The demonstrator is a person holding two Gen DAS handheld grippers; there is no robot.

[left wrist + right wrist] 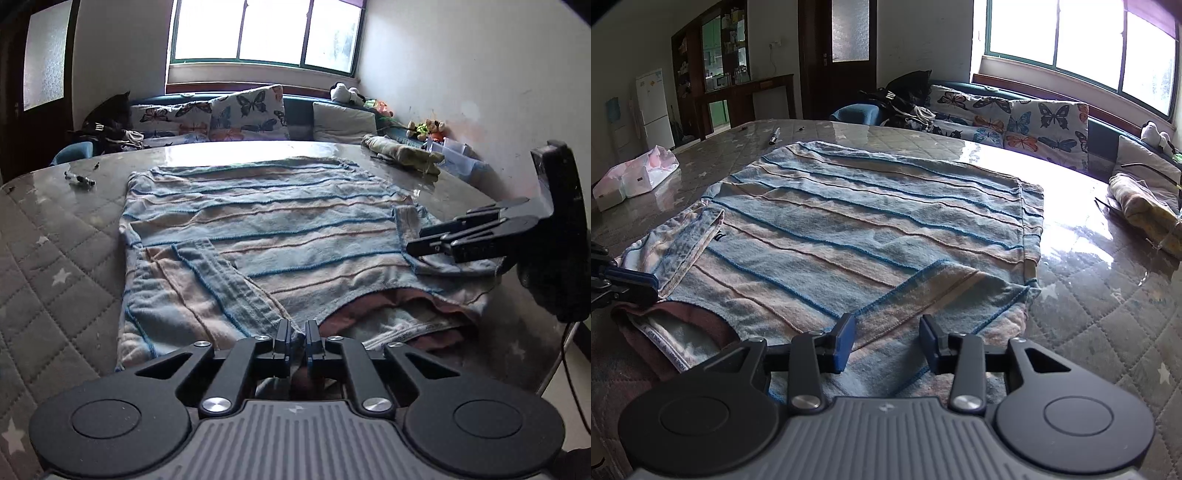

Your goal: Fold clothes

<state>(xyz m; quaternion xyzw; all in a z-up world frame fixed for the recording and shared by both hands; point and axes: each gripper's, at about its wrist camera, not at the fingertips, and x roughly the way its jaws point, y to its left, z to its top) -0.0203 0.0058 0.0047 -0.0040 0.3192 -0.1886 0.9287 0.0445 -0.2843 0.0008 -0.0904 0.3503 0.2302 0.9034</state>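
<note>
A blue, pink and white striped top [258,229] lies flat on the quilted table, also in the right wrist view [871,229], both sleeves folded inward. My left gripper [296,338] is shut on the left sleeve's [221,288] near edge by the collar [399,314]. It shows at the left edge of the right wrist view [624,284], pinching the sleeve [679,243]. My right gripper [886,343] is open just above the folded right sleeve [942,295], holding nothing. In the left wrist view it shows at the right [421,240], over that sleeve.
A pen [79,180] lies at the table's far left. A folded yellowish cloth [402,153] lies at the far right. A tissue pack [635,177] sits at the left in the right wrist view. Butterfly cushions [243,114] line the bench under the window.
</note>
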